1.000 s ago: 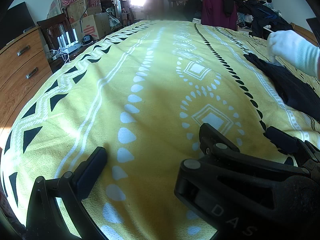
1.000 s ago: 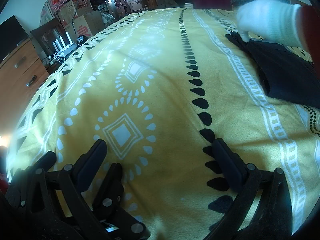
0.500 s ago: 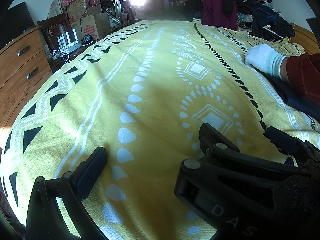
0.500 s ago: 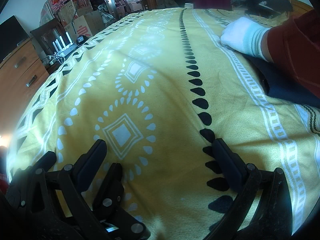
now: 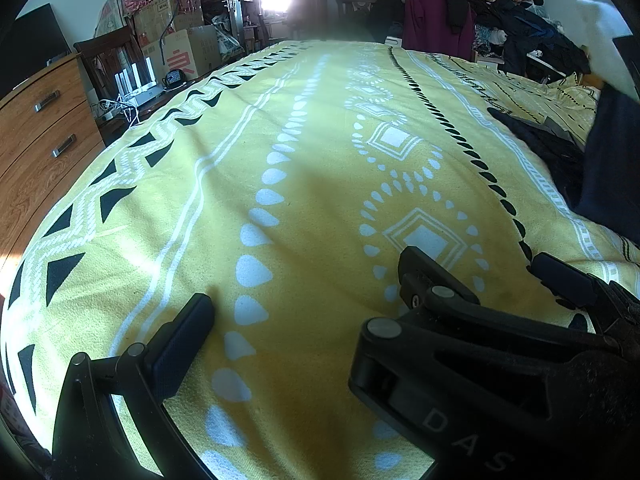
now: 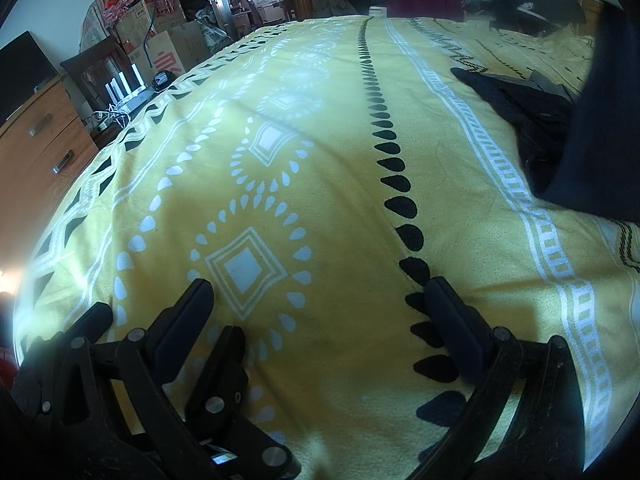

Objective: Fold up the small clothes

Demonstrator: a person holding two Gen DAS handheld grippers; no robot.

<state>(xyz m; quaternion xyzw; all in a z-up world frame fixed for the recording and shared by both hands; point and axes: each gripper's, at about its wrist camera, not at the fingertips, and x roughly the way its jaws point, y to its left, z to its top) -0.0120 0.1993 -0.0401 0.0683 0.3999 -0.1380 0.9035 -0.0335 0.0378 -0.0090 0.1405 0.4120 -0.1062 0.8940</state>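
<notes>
Dark garment lying at the right side of the bed, both claws resting idle and apart from it.

The dark garment (image 6: 532, 120) is spread rumpled on the yellow patterned blanket (image 6: 320, 160) toward the bed's right edge, with a larger dark cloth (image 6: 600, 120) hanging over its near part. A white-gloved hand (image 5: 600, 36) is raised above it at the far right. The right claw (image 6: 320, 304) sits low on the blanket, fingers spread wide, holding nothing; the left claw (image 5: 304, 280) lies just beside it, likewise spread and empty. To the left stand a wooden dresser (image 5: 36, 140) and stacked cardboard boxes (image 5: 176, 40); clothes are heaped (image 5: 480, 8) beyond the bed's far end.
</notes>
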